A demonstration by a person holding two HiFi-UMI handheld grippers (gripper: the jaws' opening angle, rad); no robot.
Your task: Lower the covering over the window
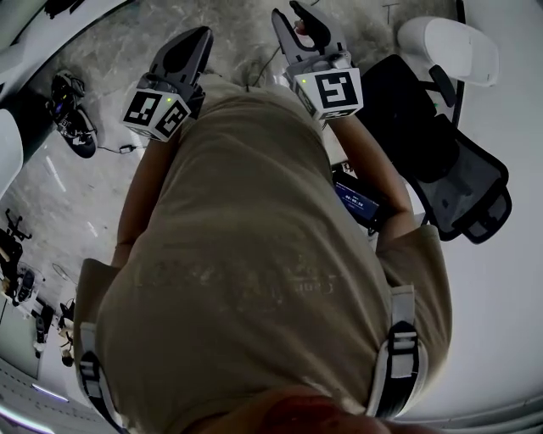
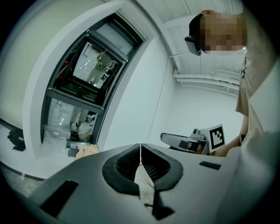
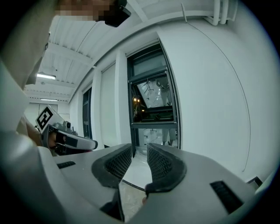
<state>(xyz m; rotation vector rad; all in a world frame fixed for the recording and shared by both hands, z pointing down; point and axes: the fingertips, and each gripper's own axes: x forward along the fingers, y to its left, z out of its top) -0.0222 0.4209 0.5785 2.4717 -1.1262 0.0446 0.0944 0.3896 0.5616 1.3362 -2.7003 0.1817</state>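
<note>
A tall dark-framed window point(image 2: 83, 87) point(image 3: 151, 100) stands in the white wall ahead, its glass uncovered and its upper sash tilted open. A paler panel point(image 3: 146, 63) sits at its top; I cannot tell whether that is the covering. My left gripper point(image 2: 140, 145) point(image 1: 202, 36) is shut, pad against pad, and points at the wall beside the window. My right gripper point(image 3: 139, 146) point(image 1: 291, 13) stands open with nothing between its jaws, aimed at the window's lower part. Both are held out in front of the person's chest, well short of the window. A thin line point(image 2: 159, 96) runs down the wall.
A black office chair point(image 1: 458, 178) stands close on the right, with a white rounded object point(image 1: 450, 47) behind it. Cables and dark gear point(image 1: 72, 119) lie on the marbled floor at the left. A small device with a lit screen point(image 1: 356, 199) hangs at the person's waist.
</note>
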